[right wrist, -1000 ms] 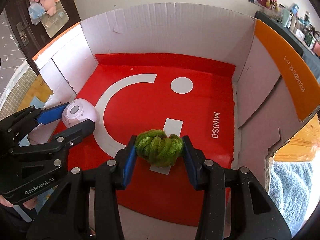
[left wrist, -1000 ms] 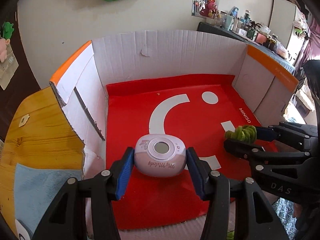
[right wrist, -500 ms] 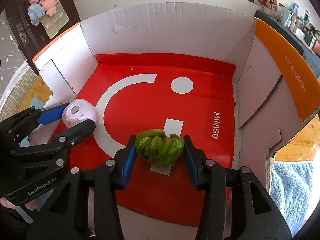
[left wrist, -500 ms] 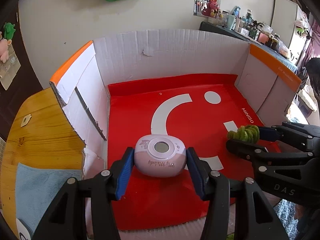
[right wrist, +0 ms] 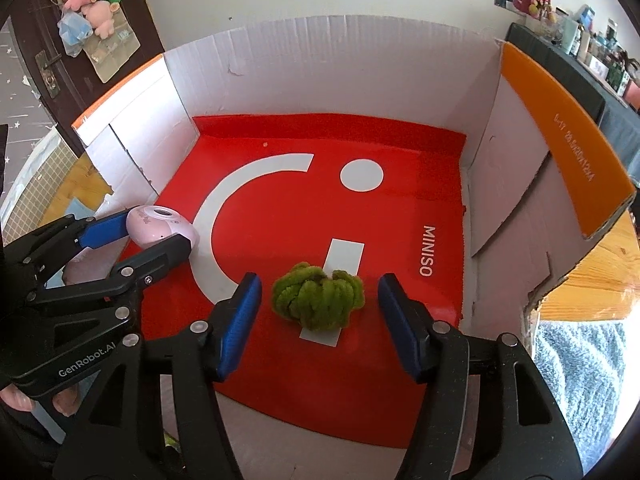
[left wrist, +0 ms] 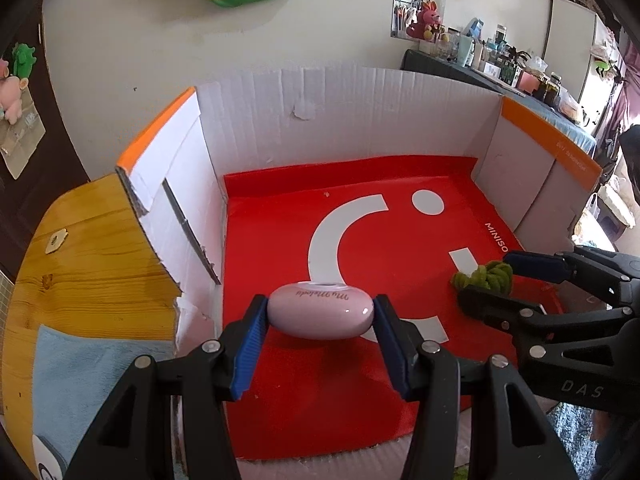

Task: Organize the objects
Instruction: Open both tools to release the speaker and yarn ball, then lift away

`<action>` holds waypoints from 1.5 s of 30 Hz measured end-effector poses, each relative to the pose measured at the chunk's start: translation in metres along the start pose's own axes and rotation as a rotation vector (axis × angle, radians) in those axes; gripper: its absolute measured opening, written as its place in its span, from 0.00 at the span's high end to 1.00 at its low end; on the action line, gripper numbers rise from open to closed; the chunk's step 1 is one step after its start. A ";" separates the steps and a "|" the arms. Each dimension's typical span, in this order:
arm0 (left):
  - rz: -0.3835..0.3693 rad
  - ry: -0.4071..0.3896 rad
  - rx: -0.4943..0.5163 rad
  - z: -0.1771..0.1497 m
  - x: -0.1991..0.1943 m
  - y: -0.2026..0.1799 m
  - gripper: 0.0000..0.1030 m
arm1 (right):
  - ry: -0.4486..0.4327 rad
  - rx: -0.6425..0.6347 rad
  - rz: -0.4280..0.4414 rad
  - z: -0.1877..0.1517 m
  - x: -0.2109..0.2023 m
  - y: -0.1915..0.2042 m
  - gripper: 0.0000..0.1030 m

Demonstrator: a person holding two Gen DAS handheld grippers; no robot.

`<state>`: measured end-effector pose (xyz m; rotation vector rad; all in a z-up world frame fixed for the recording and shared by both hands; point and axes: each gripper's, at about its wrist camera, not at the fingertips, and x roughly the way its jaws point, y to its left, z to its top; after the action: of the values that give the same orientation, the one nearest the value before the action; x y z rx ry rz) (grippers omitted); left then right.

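The pink case (left wrist: 321, 311) has tipped in the clamped left hand-held gripper (left wrist: 318, 318); the right hand-held gripper (right wrist: 318, 306) just opened, yarn (right wrist: 318, 300) loose between.

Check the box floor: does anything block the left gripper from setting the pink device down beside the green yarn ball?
Nothing visible does. The left gripper holds the pink device over bare red lining. The green yarn ball lies apart to its right, loose between the right gripper's just-opened jaws.

wall (left wrist: 340, 32): white | table (left wrist: 80, 256): wood | shelf (left wrist: 500, 76): cluttered | door (right wrist: 36, 52): dark
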<state>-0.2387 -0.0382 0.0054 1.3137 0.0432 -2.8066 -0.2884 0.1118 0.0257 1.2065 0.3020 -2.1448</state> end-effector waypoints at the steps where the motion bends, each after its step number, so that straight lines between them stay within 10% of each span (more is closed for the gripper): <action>1: 0.007 -0.011 0.004 0.000 -0.003 -0.001 0.43 | -0.001 0.003 0.002 0.000 -0.001 0.001 0.42; 45: 0.085 -0.108 -0.030 -0.023 -0.069 0.000 0.13 | -0.151 -0.025 0.005 -0.030 -0.064 0.018 0.09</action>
<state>-0.1772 -0.0353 0.0436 1.1280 0.0249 -2.7882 -0.2327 0.1398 0.0644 1.0238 0.2584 -2.2064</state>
